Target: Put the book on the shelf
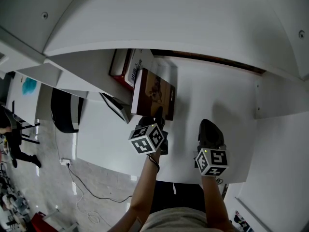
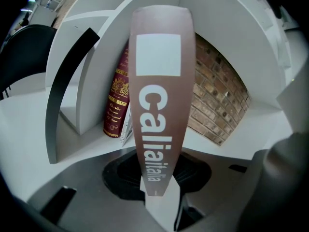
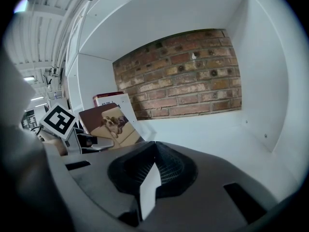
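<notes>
A brown book (image 1: 154, 96) with a dog picture on its cover stands tilted on the white shelf floor (image 1: 212, 95), and my left gripper (image 1: 157, 119) is shut on its near edge. In the left gripper view its spine (image 2: 161, 105) with white lettering runs up between the jaws. Just left of it a dark red book (image 2: 116, 103) and a white book (image 1: 136, 65) stand against the compartment's left wall. My right gripper (image 1: 208, 127) hovers to the right over bare shelf floor, shut with nothing in it (image 3: 154, 146). From there the brown book (image 3: 107, 124) shows at the left.
The compartment has a brick back wall (image 3: 193, 76) and a white right wall (image 3: 265, 81). A dark-edged panel (image 1: 116, 108) leans at the shelf's left outer side. Below are a black chair (image 1: 65, 110) and a cable on the floor (image 1: 82, 182).
</notes>
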